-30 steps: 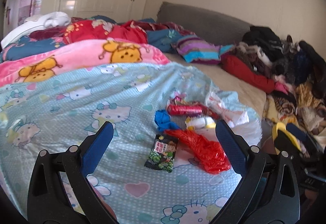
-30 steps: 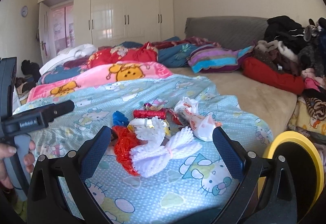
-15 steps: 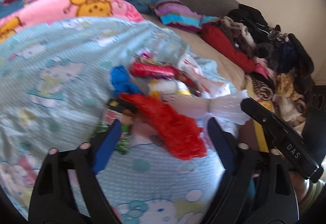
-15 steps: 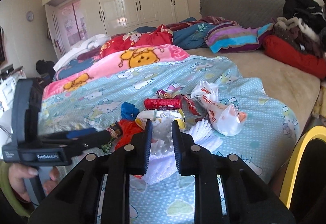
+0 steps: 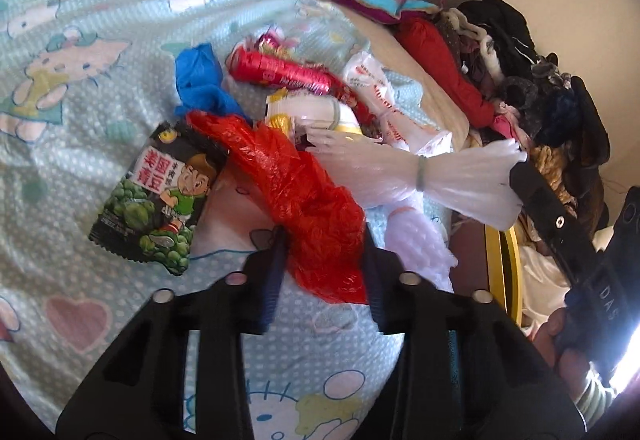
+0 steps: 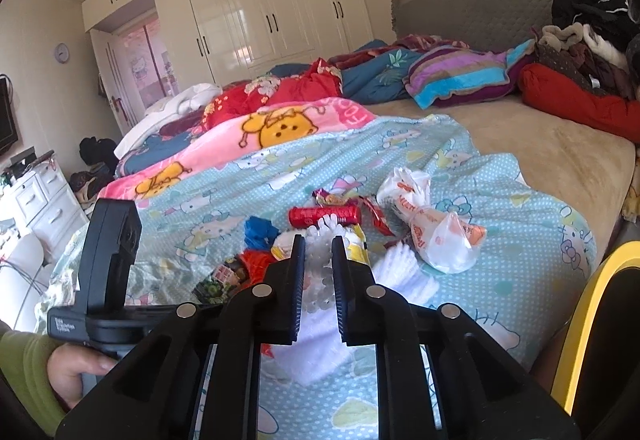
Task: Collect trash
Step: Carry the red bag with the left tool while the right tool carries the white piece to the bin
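Observation:
Trash lies in a heap on the blue cartoon bedspread (image 5: 80, 88). My left gripper (image 5: 322, 244) is shut on a crumpled red plastic bag (image 5: 296, 184). My right gripper (image 6: 318, 246) is shut on a white foam net tied with a band (image 6: 320, 260); the net also shows in the left wrist view (image 5: 420, 176). Beside them lie a green snack packet (image 5: 160, 196), a blue plastic scrap (image 5: 200, 80), a red foil tube (image 5: 280, 70), a yellow-white wrapper (image 5: 316, 116) and a white printed bag (image 6: 432, 224).
A yellow-rimmed bin (image 6: 592, 320) stands at the bed's right edge. Piled clothes (image 5: 520, 52) and a red bolster (image 6: 580, 100) lie along the right side. Folded blankets (image 6: 280, 120) cover the bed's far part. White drawers (image 6: 36, 200) stand at the left.
My left gripper moved forward and down and shut on the red bag. My right gripper shut on the white foam net and holds it.

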Action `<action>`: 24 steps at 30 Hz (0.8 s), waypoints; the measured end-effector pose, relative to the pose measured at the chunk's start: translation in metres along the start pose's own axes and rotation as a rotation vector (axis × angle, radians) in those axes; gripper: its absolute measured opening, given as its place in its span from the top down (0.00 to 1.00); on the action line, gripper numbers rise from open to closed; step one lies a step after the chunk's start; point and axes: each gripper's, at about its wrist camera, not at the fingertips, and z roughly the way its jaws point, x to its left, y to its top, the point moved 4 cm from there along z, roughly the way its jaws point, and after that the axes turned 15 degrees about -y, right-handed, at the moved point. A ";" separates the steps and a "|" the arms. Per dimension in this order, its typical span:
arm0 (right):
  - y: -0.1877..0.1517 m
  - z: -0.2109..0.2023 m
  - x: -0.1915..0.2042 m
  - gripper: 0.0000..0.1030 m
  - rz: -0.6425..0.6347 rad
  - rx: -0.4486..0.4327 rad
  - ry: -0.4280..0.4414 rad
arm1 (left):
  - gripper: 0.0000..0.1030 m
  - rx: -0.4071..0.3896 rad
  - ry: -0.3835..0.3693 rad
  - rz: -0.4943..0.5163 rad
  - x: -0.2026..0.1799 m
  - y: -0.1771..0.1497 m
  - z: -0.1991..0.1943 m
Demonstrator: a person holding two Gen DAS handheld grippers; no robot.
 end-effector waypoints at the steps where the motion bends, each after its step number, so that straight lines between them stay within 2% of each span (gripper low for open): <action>1: 0.002 -0.002 0.001 0.87 0.001 -0.011 0.005 | 0.80 -0.014 0.002 0.011 -0.003 0.000 -0.004; 6: 0.017 -0.020 -0.002 0.87 0.012 -0.071 0.011 | 0.81 -0.115 0.018 0.092 -0.021 0.011 -0.036; 11: 0.028 -0.036 -0.013 0.87 0.038 -0.125 -0.024 | 0.81 -0.167 0.041 0.157 -0.034 0.018 -0.056; 16: 0.032 -0.048 -0.033 0.87 0.061 -0.147 -0.071 | 0.81 -0.168 0.005 0.189 -0.051 0.016 -0.059; 24: 0.030 -0.070 -0.069 0.87 0.093 -0.157 -0.149 | 0.81 -0.137 -0.052 0.274 -0.090 0.007 -0.041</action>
